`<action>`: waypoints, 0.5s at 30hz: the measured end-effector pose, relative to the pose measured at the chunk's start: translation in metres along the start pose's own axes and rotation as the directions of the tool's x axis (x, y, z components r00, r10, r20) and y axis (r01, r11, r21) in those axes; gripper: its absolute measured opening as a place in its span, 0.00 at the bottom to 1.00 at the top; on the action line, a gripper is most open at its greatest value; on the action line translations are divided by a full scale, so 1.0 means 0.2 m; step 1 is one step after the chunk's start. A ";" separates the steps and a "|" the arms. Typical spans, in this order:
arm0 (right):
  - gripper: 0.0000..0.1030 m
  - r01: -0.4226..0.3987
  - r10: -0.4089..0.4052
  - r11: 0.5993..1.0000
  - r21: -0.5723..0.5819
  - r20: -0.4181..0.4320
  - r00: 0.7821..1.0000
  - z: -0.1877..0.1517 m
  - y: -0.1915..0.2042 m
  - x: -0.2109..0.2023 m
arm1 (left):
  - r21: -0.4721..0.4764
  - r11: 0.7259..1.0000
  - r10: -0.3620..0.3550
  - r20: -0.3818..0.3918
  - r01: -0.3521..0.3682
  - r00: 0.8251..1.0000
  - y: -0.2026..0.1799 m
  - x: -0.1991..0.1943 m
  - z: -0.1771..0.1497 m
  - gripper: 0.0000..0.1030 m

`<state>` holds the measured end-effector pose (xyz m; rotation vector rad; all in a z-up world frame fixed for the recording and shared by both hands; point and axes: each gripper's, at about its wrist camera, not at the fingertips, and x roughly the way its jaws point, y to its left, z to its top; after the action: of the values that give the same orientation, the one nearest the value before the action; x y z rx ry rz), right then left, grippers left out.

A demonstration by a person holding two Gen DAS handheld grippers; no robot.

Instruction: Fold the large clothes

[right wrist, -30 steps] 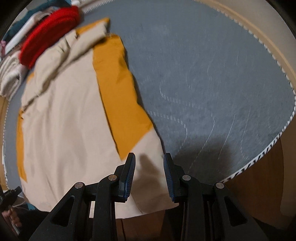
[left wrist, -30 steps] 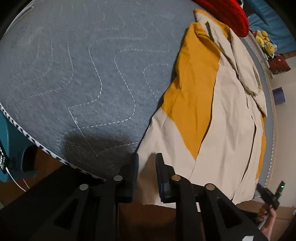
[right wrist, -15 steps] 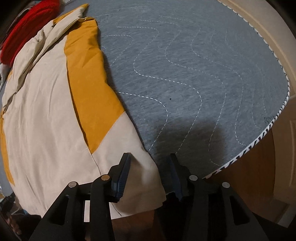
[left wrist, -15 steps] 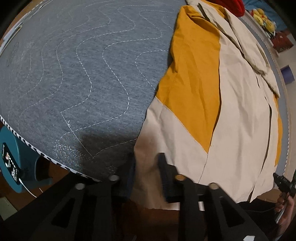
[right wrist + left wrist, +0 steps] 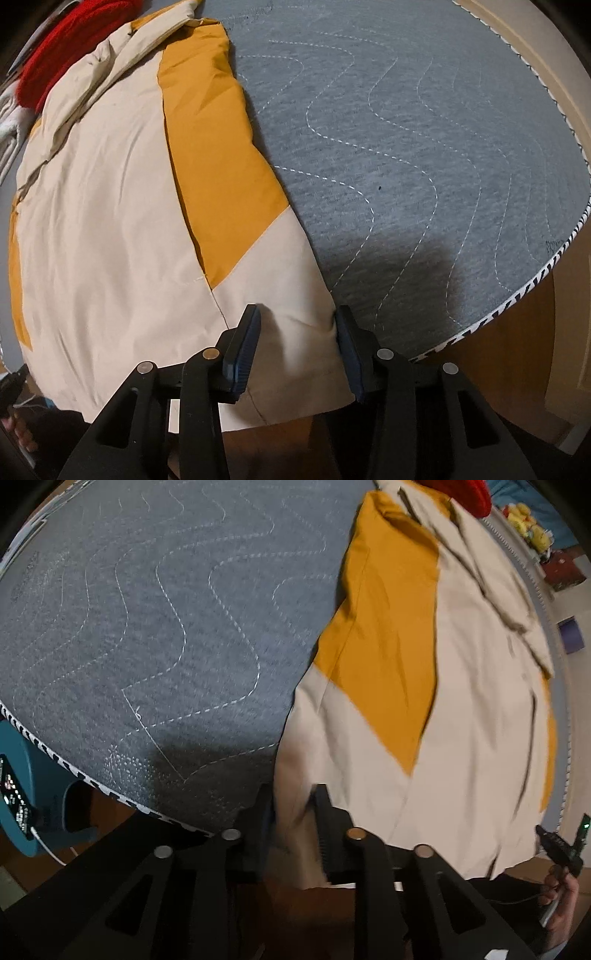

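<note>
Garment: a large cream and mustard-yellow garment lies spread flat on the grey quilted pad, its near hem hanging over the pad's front edge.
Left gripper: the left gripper straddles the garment's near hem corner beside the bare pad; cream cloth sits between its fingers, jaws narrow, but whether they pinch the cloth cannot be told.
Right gripper: the right gripper sits over the garment's other near hem corner, jaws wide apart, cloth between the pads and not clamped.
Beyond the garment: a red fabric item lies at the garment's far end, touching its collar area.
Left of the garment: white folded cloth lies by the red item, seen from the right wrist.
Off the pad: yellow plush toys past the garment's far corner; a teal device below the pad's striped edge.
</note>
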<state>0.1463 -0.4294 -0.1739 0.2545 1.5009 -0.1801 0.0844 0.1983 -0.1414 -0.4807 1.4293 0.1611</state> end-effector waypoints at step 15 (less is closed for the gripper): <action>0.43 0.054 -0.054 0.998 -0.044 0.006 0.999 -0.01 0.16 0.03 | 0.042 0.998 0.036 0.007 -0.036 0.999 -0.07 0.05 0.01 0.23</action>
<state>0.1529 -0.3972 -0.1786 0.1777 1.5064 -0.1903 0.0935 0.1849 -0.1470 -0.4196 1.4325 0.1612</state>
